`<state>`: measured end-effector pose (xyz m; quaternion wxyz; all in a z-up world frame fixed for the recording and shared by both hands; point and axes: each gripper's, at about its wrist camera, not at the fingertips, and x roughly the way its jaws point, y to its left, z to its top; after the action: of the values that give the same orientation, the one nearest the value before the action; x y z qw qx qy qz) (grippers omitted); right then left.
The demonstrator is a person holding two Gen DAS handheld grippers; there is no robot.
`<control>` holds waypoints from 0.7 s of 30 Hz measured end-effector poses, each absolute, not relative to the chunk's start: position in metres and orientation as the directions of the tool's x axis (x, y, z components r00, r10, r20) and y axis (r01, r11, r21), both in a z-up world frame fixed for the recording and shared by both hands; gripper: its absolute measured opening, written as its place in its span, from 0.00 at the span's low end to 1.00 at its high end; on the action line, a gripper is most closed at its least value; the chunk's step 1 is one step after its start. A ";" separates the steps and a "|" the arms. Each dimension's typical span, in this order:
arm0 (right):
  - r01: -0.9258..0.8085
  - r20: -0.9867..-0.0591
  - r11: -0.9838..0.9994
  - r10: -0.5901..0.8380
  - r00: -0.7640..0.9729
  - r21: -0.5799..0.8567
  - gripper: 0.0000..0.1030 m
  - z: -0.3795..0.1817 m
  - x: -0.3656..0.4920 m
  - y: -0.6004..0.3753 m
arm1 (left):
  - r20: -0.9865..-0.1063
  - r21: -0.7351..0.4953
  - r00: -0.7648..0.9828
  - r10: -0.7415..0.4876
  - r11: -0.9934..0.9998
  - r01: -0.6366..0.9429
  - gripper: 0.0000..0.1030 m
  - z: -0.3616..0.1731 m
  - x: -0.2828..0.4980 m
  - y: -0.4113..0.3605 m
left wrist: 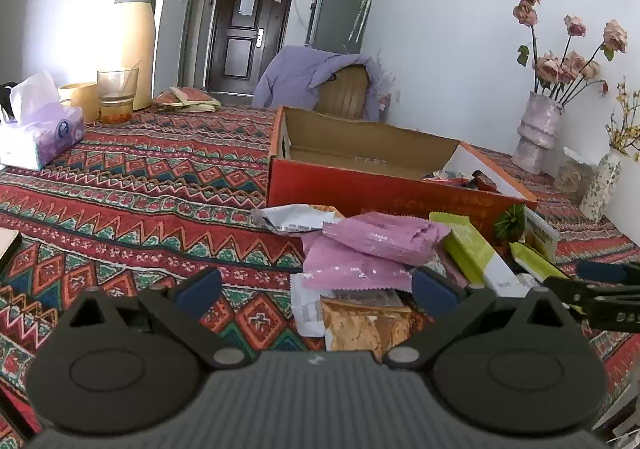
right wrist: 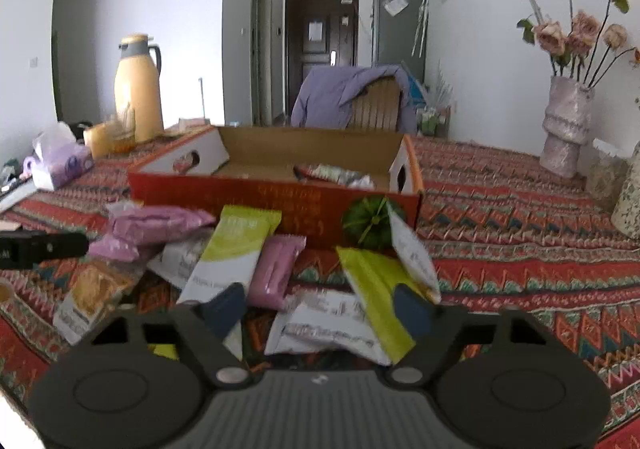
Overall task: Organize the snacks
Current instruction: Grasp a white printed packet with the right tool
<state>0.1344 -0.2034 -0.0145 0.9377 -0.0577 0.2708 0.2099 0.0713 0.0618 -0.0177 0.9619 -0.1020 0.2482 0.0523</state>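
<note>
Right gripper (right wrist: 320,309) part-open over white packet (right wrist: 324,329) | left gripper (left wrist: 316,289) open, empty

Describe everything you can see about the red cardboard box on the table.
The red cardboard box is a shallow, open-topped carton, red with faint gold print and a green melon picture on the front, plain brown inside. Its white end flaps have cut-out handle holes. It sits flat on the patterned tablecloth, behind the loose snack pile. A few wrapped snacks already lie inside toward one end. A white packet leans against its front.
</note>
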 end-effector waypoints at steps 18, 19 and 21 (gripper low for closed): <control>-0.381 -0.613 0.925 0.303 0.729 0.003 0.73 -0.039 0.164 -0.199 | -0.504 -0.169 0.863 0.041 0.975 -0.145 1.00 -0.020 0.074 0.061; -0.383 -0.619 0.924 0.303 0.725 0.004 0.73 -0.040 0.165 -0.198 | -0.506 -0.167 0.862 0.042 0.975 -0.146 1.00 -0.020 0.075 0.061; -0.384 -0.632 0.923 0.299 0.715 0.003 0.74 -0.044 0.168 -0.196 | -0.510 -0.166 0.859 0.041 0.975 -0.145 1.00 -0.020 0.076 0.059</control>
<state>0.1680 -0.1961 -0.0442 0.9238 -0.0645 0.3292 0.1847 0.0757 0.0594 -0.0200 0.9590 -0.0996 0.2607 0.0486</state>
